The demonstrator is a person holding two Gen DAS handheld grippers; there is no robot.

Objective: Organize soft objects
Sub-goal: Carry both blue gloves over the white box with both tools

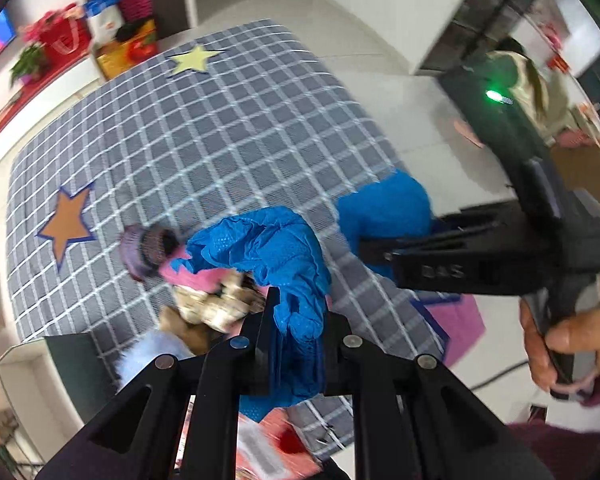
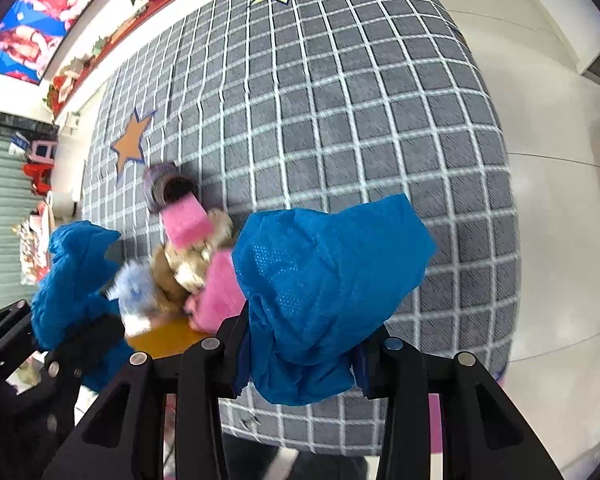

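My left gripper [image 1: 296, 328] is shut on a crumpled blue fabric piece [image 1: 276, 252], held above a grey checked mat [image 1: 220, 128]. My right gripper [image 2: 304, 356] is shut on a second blue fabric piece [image 2: 332, 280]; it also shows in the left wrist view [image 1: 384, 208], with the right gripper [image 1: 364, 248] coming in from the right. On the mat lies a pile: a purple knit hat [image 2: 160, 184], a pink sponge block [image 2: 186, 222], a brown plush toy [image 2: 188, 268], a pale blue fluffy item [image 2: 134, 288] and a pink cloth [image 2: 220, 292].
The mat carries an orange star [image 1: 66, 220] and a yellow star [image 1: 192, 58]. White tiled floor [image 1: 380, 52] surrounds it. Red bags and plants [image 1: 56, 40] line the far wall. A person [image 1: 536, 80] sits at the right. A red printed box [image 1: 276, 448] lies below my left gripper.
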